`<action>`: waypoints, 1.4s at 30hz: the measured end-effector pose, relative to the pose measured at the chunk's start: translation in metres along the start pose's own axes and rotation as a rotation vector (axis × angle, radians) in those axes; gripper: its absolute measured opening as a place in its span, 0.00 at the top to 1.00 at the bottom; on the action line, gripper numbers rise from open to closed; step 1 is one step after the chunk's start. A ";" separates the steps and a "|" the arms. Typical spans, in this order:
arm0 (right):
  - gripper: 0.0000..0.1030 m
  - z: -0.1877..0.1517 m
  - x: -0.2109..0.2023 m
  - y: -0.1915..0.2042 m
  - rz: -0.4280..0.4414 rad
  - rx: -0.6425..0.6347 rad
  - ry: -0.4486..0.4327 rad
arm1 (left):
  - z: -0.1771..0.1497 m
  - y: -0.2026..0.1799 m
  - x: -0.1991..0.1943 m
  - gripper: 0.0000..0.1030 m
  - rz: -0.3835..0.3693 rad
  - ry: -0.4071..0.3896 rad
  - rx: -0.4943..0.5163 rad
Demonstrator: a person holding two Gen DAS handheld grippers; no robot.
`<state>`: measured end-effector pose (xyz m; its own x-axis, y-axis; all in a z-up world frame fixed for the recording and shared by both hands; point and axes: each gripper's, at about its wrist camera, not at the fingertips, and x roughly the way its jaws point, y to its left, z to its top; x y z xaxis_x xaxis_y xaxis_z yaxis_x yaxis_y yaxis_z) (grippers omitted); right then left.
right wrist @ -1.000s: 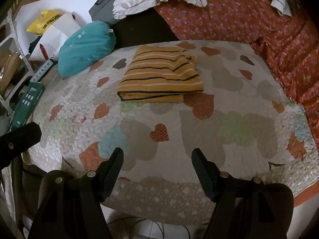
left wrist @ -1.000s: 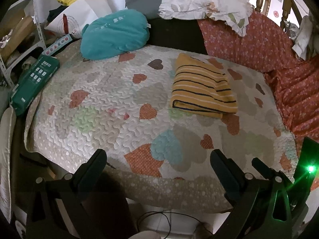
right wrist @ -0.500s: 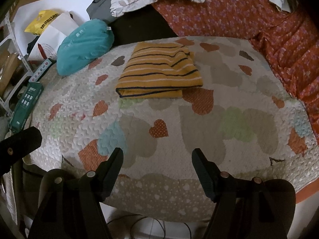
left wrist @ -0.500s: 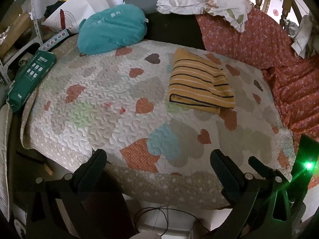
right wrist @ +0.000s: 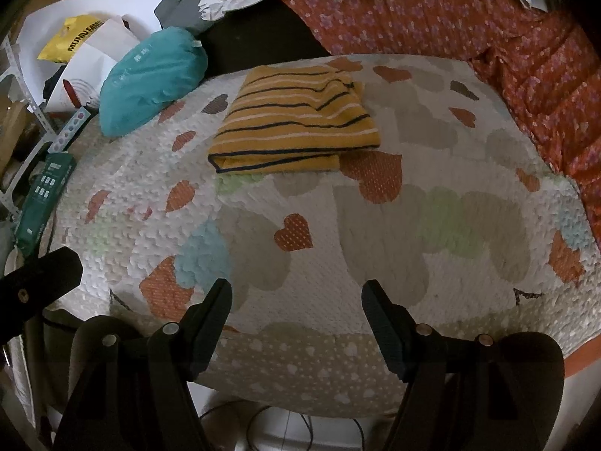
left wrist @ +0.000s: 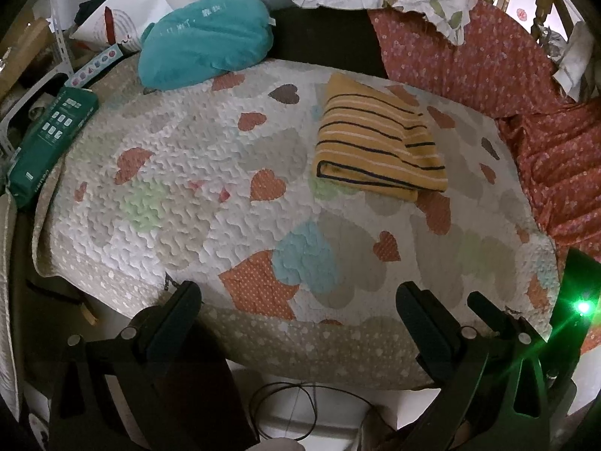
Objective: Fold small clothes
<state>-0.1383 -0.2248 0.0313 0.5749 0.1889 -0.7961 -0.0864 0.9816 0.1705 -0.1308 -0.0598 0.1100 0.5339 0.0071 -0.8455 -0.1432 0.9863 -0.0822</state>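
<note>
Toward the bed's far edge, the folded striped garment (left wrist: 379, 146) (right wrist: 296, 122) is lying flat; I am holding both the left hand-held gripper (left wrist: 298, 298) and the right hand-held gripper (right wrist: 296, 297) spread, empty, over the near edge.

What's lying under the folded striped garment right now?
The striped garment rests flat on the heart-print quilt; a green patch and an orange heart peek out at its near edge. Whatever lies beneath its middle is covered.
</note>
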 end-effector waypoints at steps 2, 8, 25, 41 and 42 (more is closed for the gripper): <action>0.26 0.000 0.003 -0.002 -0.001 0.002 0.004 | 0.001 0.000 0.004 0.00 -0.001 0.009 -0.001; 0.26 0.000 0.013 -0.004 -0.007 0.007 0.024 | 0.002 -0.001 0.019 0.00 -0.006 0.050 -0.006; 0.26 0.011 0.053 -0.012 -0.033 0.012 0.089 | 0.014 0.003 0.070 0.00 -0.001 0.162 -0.035; 0.26 0.012 0.055 -0.006 -0.040 -0.013 0.096 | 0.016 -0.003 0.071 0.00 -0.021 0.165 0.006; 0.26 0.012 0.053 -0.008 -0.044 -0.006 0.093 | 0.017 -0.004 0.069 0.00 -0.022 0.164 0.009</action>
<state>-0.0976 -0.2232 -0.0055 0.5000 0.1470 -0.8534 -0.0681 0.9891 0.1305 -0.0792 -0.0602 0.0607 0.3935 -0.0407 -0.9184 -0.1253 0.9873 -0.0974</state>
